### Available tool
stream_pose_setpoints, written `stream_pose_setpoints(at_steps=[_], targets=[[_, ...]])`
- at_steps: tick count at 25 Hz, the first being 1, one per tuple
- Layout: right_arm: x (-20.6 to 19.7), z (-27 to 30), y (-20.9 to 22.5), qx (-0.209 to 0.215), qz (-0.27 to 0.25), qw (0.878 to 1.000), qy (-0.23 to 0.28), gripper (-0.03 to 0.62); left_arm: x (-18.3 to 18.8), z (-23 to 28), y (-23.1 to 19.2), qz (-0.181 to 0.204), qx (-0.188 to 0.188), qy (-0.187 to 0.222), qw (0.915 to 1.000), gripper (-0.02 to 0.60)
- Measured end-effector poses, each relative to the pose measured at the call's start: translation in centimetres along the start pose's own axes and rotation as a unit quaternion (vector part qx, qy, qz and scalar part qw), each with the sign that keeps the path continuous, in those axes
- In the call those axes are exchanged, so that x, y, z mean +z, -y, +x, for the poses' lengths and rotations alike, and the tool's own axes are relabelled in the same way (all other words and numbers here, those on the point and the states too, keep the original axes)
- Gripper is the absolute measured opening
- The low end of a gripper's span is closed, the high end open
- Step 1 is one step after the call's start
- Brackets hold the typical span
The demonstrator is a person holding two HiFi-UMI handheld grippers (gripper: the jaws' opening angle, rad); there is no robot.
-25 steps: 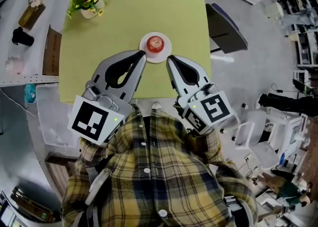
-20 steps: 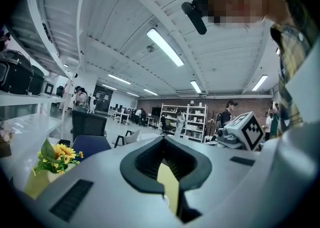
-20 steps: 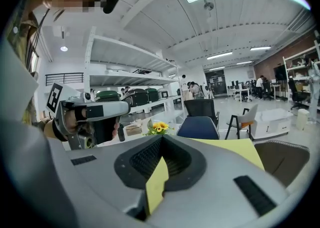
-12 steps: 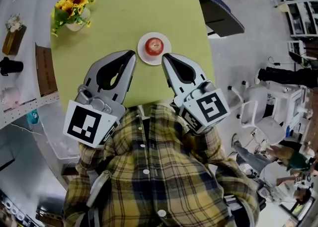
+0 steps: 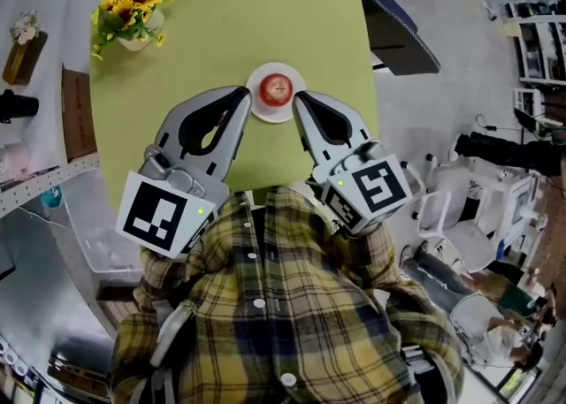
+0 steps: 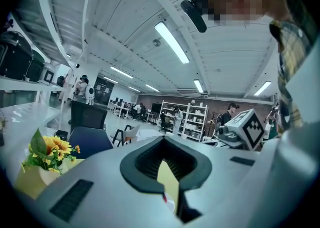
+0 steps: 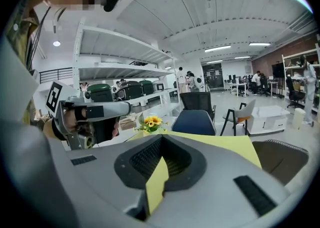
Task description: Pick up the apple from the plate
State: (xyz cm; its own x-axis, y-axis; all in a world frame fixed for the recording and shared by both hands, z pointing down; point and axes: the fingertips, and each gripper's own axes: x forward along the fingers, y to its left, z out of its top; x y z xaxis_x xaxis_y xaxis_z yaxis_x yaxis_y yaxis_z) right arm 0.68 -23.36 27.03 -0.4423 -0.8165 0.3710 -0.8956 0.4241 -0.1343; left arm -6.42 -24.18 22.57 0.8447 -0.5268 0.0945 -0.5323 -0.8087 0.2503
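Flowers point(image 5: 133, 0) are kept at the bench's point(image 5: 221, 22) far left corner, likely so the middle is left free. The left gripper point(image 5: 240, 93) is held shut with nothing in it, its tip just beside the plate point(image 5: 276, 66), where the apple point(image 5: 279, 87) is set in the middle. The right gripper point(image 5: 299, 97) is shut and empty too, just beside the plate's other edge, so the apple is flanked by both tips and touched by neither.
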Motion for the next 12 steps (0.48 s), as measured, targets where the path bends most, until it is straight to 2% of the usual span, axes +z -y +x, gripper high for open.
stream_pose_setpoints(at_steps=[6,12], targets=[[0.2,0.3,0.5,0.019,-0.012,1.000,-0.006,-0.003,0.0,0.8,0.2,-0.001,0.010,0.008,0.9999,0.006],[-1.5,0.5,1.4,0.029,-0.003,0.999,-0.024,-0.003,-1.2,1.8,0.8,-0.007,0.015,-0.001,0.9999,0.006]])
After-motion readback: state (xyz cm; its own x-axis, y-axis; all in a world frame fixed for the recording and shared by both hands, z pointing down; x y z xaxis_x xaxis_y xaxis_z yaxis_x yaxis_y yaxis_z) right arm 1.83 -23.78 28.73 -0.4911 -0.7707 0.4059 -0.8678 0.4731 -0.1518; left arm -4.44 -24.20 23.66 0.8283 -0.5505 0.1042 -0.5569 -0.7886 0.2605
